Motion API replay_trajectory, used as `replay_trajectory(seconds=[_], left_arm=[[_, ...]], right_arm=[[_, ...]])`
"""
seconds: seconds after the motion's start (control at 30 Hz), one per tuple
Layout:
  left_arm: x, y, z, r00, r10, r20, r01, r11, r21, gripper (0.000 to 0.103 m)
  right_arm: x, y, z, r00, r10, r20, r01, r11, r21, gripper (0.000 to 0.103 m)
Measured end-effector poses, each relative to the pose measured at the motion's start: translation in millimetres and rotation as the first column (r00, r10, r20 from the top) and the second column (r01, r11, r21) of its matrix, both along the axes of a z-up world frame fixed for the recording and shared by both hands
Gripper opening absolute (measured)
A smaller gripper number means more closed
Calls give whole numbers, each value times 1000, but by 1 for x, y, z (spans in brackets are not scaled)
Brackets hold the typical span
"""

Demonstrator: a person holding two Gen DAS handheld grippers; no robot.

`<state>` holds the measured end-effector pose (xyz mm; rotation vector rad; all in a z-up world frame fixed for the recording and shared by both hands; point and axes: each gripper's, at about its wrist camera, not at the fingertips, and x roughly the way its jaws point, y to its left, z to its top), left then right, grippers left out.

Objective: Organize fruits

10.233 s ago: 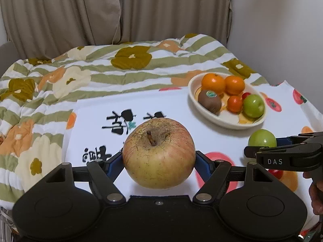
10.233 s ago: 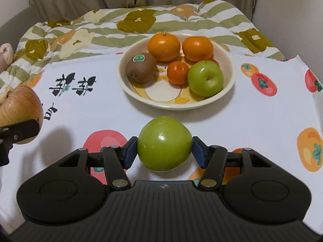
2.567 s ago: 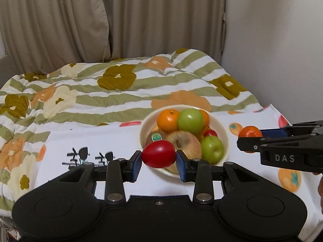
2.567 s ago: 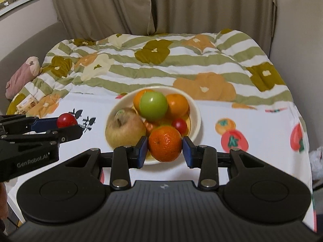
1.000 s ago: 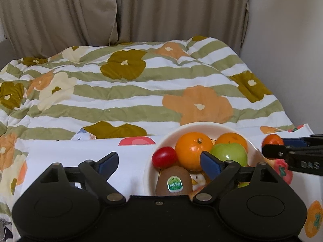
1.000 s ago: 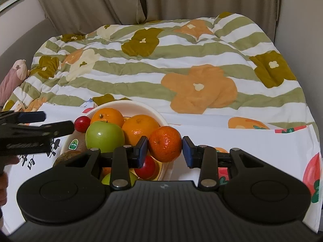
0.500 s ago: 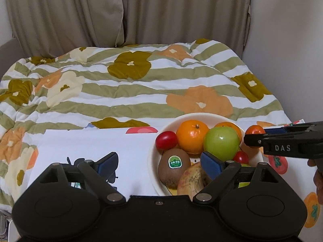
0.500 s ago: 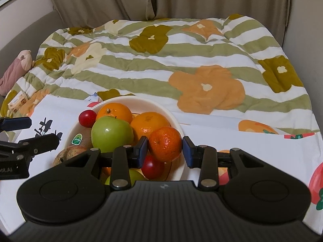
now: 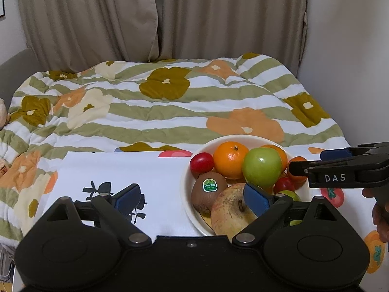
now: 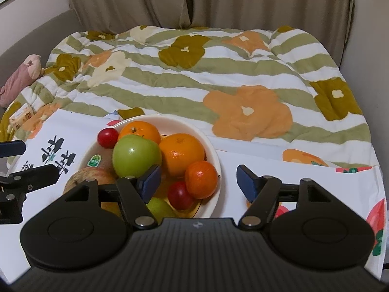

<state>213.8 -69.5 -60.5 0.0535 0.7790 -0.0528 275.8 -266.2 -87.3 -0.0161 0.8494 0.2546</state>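
Orange mandarin [image 10: 201, 179] just released into bowl [image 10: 214, 155], resting between right gripper [image 10: 198, 179] jaws newly spread apart, nearer than empty, wide-open left gripper [image 9: 192, 198].

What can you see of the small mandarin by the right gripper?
The small mandarin is a glossy, deep orange, roundish fruit lying inside the cream bowl against its right wall. It rests beside a larger orange and above a red tomato. The right gripper has just been opening; its pads no longer press on the fruit.
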Motion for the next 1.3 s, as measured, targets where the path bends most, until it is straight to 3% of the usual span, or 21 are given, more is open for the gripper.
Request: replay_trajectory(seconds=[0.33,0.6,0.77,0.97,1.3], left_arm=[[-57,8,35,996,11,93,-8,1000,-24,94],[-119,18,66,988,10,154,-1,998,-59,94],[-151,28,82,984,-4,177,15,998,-64,99],[-182,36,97,978,-28,208,38,998,-44,103],[-210,45,98,976,-46,211,51,999,-18,103]], right_arm=[[-62,5,49,996,-38,78,38,999,-1,85],[-145,10,98,983,-122,134,124,992,-1,103],[-200,12,120,971,-165,173,171,985,-17,103],[-248,16,132,955,-212,209,224,974,-33,103],[-284,23,129,948,-266,173,277,960,-44,103]])
